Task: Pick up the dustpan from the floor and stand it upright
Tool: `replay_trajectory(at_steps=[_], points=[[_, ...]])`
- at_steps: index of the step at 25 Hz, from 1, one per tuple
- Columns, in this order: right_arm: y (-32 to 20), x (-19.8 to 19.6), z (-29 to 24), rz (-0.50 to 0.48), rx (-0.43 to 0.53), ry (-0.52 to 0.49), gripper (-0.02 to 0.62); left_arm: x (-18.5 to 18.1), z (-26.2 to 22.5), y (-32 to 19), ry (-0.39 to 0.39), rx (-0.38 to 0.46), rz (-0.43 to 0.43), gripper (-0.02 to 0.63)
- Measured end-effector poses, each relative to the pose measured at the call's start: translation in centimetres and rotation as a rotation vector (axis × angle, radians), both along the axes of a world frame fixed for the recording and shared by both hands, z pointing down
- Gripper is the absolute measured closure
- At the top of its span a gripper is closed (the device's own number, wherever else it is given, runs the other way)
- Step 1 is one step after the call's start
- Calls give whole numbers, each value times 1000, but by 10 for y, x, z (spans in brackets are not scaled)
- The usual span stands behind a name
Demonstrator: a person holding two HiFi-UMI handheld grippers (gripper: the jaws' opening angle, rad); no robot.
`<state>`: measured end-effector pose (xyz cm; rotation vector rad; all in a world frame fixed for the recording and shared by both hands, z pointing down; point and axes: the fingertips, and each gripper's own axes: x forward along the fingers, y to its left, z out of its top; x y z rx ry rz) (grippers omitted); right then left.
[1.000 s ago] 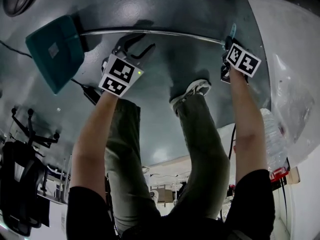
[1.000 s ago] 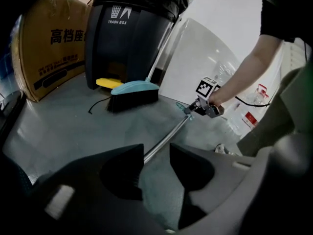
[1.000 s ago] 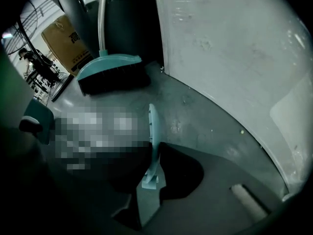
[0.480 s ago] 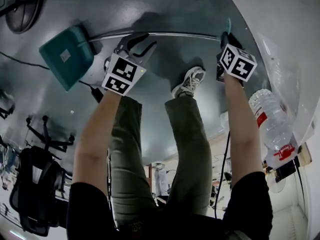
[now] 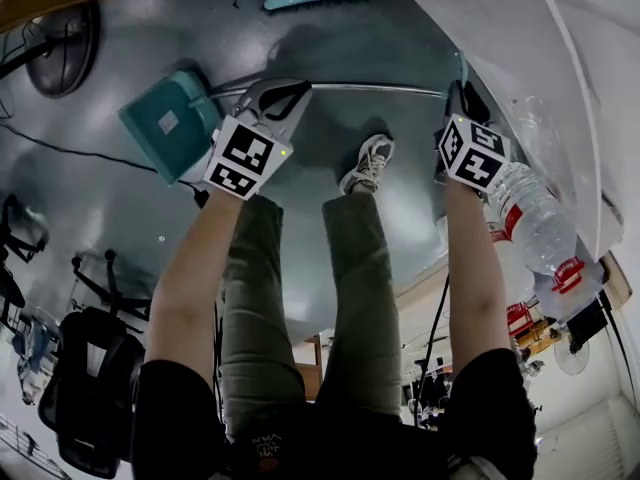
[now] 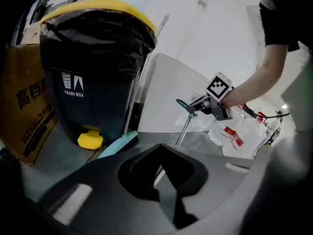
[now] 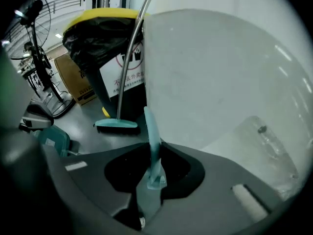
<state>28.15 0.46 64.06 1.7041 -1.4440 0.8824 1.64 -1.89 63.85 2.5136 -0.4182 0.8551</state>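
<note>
So the dustpan (image 5: 170, 126) sits at the upper left of the head view. It has a teal pan, and its long metal pole (image 5: 370, 87) runs across the frame toward the right. The left gripper (image 5: 280, 93) has just snapped its jaws closed and is now clamped on that pole close to the pan end. In the left gripper view the pole (image 6: 185, 129) drops straight into the pinched jaws of the left gripper (image 6: 164, 180). The right gripper (image 5: 460, 90) has the far end. The right gripper view shows the teal grip (image 7: 154, 146) at the end of the pole squeezed between its jaws, sticking up out of them. Can't really tell if the pan itself is touching the grey floor (image 5: 330, 38) or hanging just off it. The person's shoe (image 5: 368, 163) is planted between the two grippers. Ahead there's a dark trash bin (image 6: 98, 72) with a yellow lid and a black bag, and a cardboard box (image 6: 24, 111) right beside it. A teal broom head (image 7: 117, 125) rests on the floor by the bin. A clear plastic bottle (image 5: 530, 213) lies just off the person's right forearm.
</note>
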Motion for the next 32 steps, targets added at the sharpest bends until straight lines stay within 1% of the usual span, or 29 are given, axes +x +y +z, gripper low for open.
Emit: replay_trajectory(at_steps=[4, 12, 18, 24, 28, 32], points=[[-13, 9, -47, -22, 42, 51, 531, 7, -37, -8, 37, 10, 0, 552], [-38, 38, -137, -92, 119, 192, 529, 27, -106, -14, 118, 38, -16, 552], [-31, 65, -186, -116, 139, 279, 529, 37, -144, -11, 168, 35, -13, 552], [-21, 87, -230, -145, 136, 352, 526, 53, -180, -1, 208, 37, -12, 552], [-29, 92, -262, -192, 166, 406, 525, 61, -205, 0, 244, 48, -42, 552], [-43, 83, -291, -272, 206, 460, 522, 63, -229, -1, 267, 79, -55, 552]])
